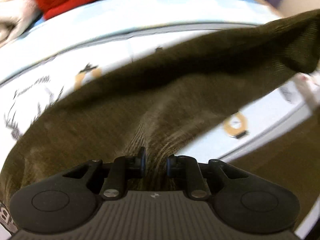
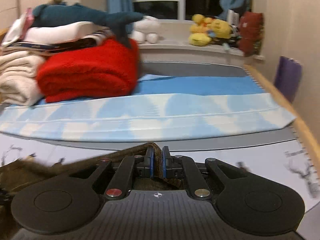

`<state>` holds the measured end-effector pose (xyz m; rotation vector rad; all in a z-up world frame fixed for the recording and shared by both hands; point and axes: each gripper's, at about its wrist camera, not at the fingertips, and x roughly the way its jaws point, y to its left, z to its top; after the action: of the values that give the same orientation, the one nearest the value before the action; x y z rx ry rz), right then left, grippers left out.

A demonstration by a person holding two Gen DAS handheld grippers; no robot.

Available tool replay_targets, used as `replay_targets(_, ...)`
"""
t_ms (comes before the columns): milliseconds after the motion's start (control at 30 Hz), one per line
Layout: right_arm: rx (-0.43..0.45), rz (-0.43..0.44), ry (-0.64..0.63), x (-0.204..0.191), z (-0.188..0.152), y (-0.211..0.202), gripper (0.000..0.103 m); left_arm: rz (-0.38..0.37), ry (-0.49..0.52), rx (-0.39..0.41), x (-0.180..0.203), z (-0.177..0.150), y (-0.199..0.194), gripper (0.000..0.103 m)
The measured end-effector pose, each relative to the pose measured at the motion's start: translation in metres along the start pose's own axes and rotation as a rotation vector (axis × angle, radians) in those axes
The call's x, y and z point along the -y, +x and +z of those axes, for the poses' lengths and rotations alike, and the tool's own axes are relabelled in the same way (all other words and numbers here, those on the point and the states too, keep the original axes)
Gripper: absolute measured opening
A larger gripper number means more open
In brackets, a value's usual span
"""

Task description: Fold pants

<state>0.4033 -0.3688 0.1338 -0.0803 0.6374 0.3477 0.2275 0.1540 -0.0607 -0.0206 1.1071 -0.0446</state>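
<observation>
The right gripper [image 2: 158, 159] is clamped on an edge of the brown pants [image 1: 124, 108], which stretch across the printed sheet [image 1: 60, 60]. The left gripper [image 1: 155, 165] has fabric bunched between its pads, apparently pinched

Little here that you can read.

- Sheet [image 1: 60, 64]: a line of dark cursive script [image 1: 32, 85] above the printed branches. Too blurred; you won't make out a word.
- Same sheet in the right view: a short printed line [image 2: 295, 153] near its right edge, smeared, unreadable.
- Left gripper [image 1: 155, 165], on the ribbed body: a small white mark [image 1: 154, 195]. A sign, not letters.
- Right gripper [image 2: 158, 160], same spot: a white cross mark [image 2: 157, 195], compass-like.
- Bottom-left edge of the left view: a strip [image 1: 5, 218] with one large dark "B"; the rest is cut off.
- Dark band [image 2: 30, 45] in the folded pile: pale marks, unreadable.
</observation>
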Motion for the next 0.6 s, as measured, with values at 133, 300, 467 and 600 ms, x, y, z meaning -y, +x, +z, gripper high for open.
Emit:
replay_targets(133, -0.074, -0.110, 0.058, 0.053, 0.021, 0.015, 0.008, -0.147, 0.193, 0.054, 0.012, -0.014, -0.020, 0.021)
replay_targets(300, -0.134, -0.421, 0.180, 0.092, -0.010, 0.063, 0.034, -0.240, 0.365, 0.047, 0.037, -0.031, -0.023, 0.071)
replay_targets(467, -0.123, -0.487, 0.377, 0.087, -0.092, 0.071, 0.045, -0.230, 0.220, 0.082, 0.000, -0.019, -0.029, 0.075)
replay_targets(600, -0.207, -0.412, 0.509, 0.070, -0.166, 0.077, 0.045, -0.043, -0.046, 0.082, -0.055, -0.014, -0.026, 0.075)
